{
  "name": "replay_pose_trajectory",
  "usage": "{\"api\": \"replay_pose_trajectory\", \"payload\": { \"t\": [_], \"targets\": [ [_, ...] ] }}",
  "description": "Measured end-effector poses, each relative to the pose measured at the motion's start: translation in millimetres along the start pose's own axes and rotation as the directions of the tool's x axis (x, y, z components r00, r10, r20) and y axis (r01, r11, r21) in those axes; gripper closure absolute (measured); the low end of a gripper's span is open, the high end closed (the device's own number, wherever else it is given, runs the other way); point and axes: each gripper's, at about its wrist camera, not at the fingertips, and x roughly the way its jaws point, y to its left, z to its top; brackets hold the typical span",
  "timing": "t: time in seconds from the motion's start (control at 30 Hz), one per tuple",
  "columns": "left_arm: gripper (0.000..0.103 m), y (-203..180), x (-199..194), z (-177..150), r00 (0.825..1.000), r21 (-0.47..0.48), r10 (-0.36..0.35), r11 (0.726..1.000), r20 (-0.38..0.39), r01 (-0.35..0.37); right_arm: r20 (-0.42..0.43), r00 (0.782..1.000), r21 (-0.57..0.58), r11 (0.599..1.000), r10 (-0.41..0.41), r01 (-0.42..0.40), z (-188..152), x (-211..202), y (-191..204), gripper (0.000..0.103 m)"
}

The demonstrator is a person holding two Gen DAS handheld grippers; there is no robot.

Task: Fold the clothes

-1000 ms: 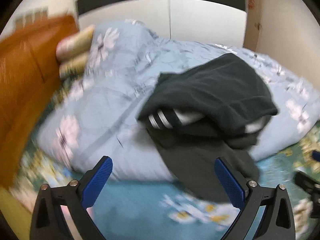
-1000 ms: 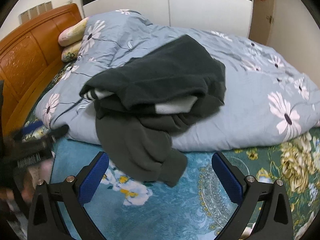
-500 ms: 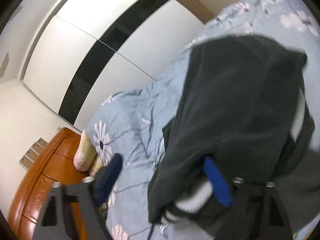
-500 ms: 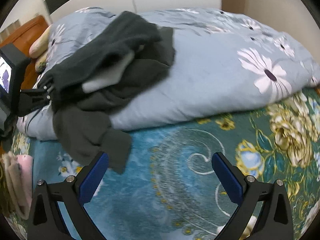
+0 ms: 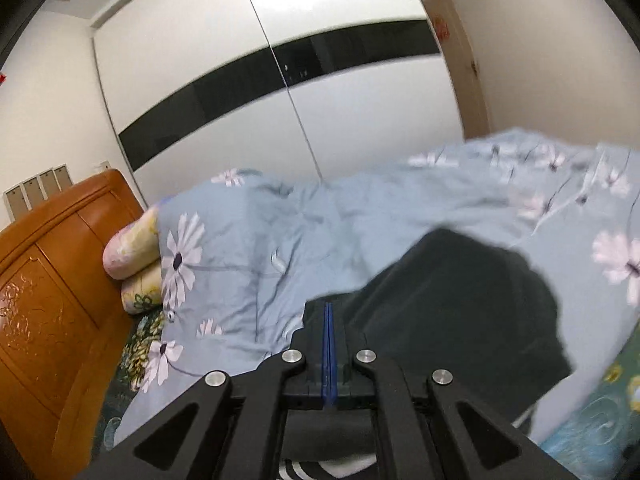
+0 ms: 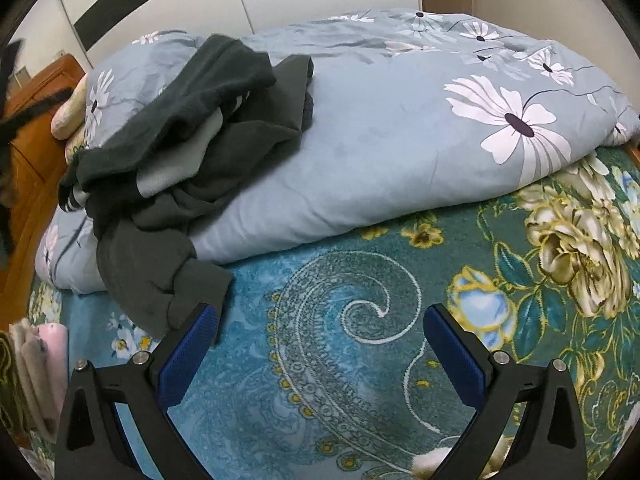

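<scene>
Dark garment (image 6: 188,128) (crumpled) on quilt (image 6: 380,128); left hand-held gripper (image 5: 328,312) closed

I see even, soft indoor light; the wardrobe (image 5: 280,92) shows mild glare, the quilt (image 5: 500,184) below it smears, and edges bow darkly.

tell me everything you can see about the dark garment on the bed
The dark garment is a charcoal, fleece-like top with a paler grey lining and white stripes at one edge. It lies crumpled on the blue floral duvet, one sleeve trailing down onto the teal bedspread. The right tongs stand open just short of that sleeve.
</scene>
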Motion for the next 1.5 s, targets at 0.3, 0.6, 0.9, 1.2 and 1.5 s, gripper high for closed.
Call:
{"api": "replay_pose_trajectory", "payload": {
  "t": [0.3, 0.6, 0.9, 1.2, 1.5],
  "targets": [
    [0.082, 9.6, 17.6, -71.3, 0.977, 0.171, -0.011, 0.984, -0.212, 0.048, 0.033, 0.998, -0.002, 0.999, 0.049, -0.049, -4.2, -18.5, 21.8, 0.000],
    [0.036, -39.8, 64.1, -119.5, 0.975, 0.492, 0.129, 0.870, -0.182, -0.023, -0.031, 0.998, 0.010, 0.999, 0.048, -0.047, -16.6, 9.6, 19.3, 0.000],
    [0.057, -74.1, 93.8, -113.1, 0.988, 0.655, 0.151, 0.750, -0.032, -0.094, -0.069, 0.997, 0.031, 0.999, 0.045, -0.043, -22.2, 32.6, 6.1, 0.000],
    [0.095, -39.1, 42.7, -48.8, 0.999, 0.367, 0.034, 0.930, -0.038, -0.018, -0.067, 0.995, 0.035, 0.997, 0.068, -0.066, -26.3, 27.0, 1.4, 0.000],
    [0.096, 3.4, -109.1, 21.3, 0.983, 0.140, -0.124, 0.985, 0.139, 0.104, 0.069, 0.991, 0.036, 0.992, 0.117, -0.120, -10.4, -40.6, 12.4, 0.000]
  ]
}}
